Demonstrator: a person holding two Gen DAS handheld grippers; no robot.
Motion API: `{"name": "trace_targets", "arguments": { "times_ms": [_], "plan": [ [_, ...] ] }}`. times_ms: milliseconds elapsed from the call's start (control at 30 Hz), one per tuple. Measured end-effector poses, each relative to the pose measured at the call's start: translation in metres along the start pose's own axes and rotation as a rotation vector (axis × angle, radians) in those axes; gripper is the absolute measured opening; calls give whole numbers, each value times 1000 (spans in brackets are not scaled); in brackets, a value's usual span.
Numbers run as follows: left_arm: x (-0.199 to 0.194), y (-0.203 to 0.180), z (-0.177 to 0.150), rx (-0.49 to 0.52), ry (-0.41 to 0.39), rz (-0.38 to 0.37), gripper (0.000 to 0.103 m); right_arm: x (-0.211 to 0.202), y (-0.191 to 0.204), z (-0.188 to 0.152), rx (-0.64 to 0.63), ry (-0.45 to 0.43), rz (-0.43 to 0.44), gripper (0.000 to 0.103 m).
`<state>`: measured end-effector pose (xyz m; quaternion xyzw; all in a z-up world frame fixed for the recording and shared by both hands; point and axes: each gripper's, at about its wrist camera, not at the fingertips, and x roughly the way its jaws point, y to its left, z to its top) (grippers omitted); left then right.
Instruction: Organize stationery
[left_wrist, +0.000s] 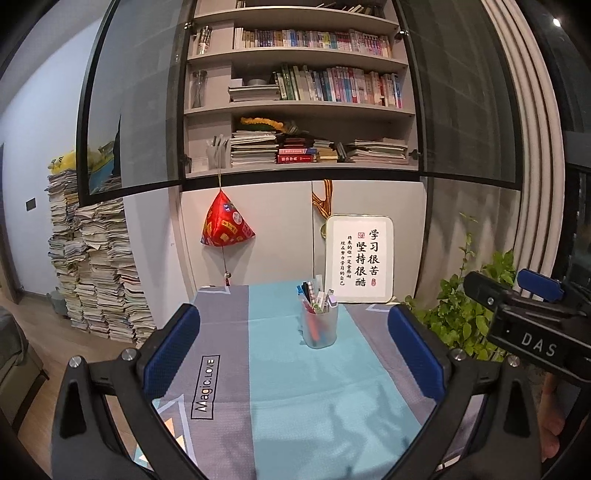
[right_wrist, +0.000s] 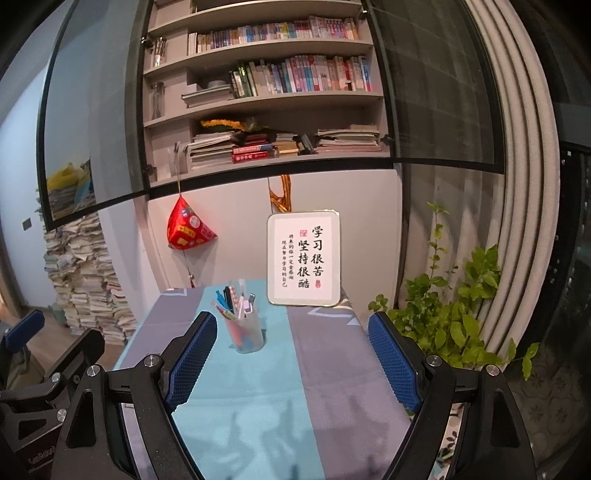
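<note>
A translucent pen cup (left_wrist: 319, 326) full of several pens and markers stands upright on the table's blue and grey cloth (left_wrist: 295, 387), toward the far end. It also shows in the right wrist view (right_wrist: 245, 332). My left gripper (left_wrist: 293, 343) is open and empty, held above the near part of the table, short of the cup. My right gripper (right_wrist: 291, 354) is open and empty, beside the left one, with the cup just beyond its left finger (right_wrist: 192, 358). The right gripper's body (left_wrist: 532, 321) shows at the right edge of the left wrist view.
A framed calligraphy sign (left_wrist: 360, 258) leans against the cabinet at the table's far right. A red pyramid ornament (left_wrist: 226, 221) hangs from the bookshelf. A leafy plant (right_wrist: 454, 314) stands right of the table. Tall stacks of books (left_wrist: 96, 266) stand on the floor at left.
</note>
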<state>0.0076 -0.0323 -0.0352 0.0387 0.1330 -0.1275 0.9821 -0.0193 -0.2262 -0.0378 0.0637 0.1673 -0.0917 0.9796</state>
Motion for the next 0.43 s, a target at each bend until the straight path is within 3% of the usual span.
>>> {"name": "trace_targets", "arguments": {
  "times_ms": [433],
  "plan": [
    [-10,-3,0,21,-35,-13,102,-9,0,1,-9,-23,-20,85]
  ]
}}
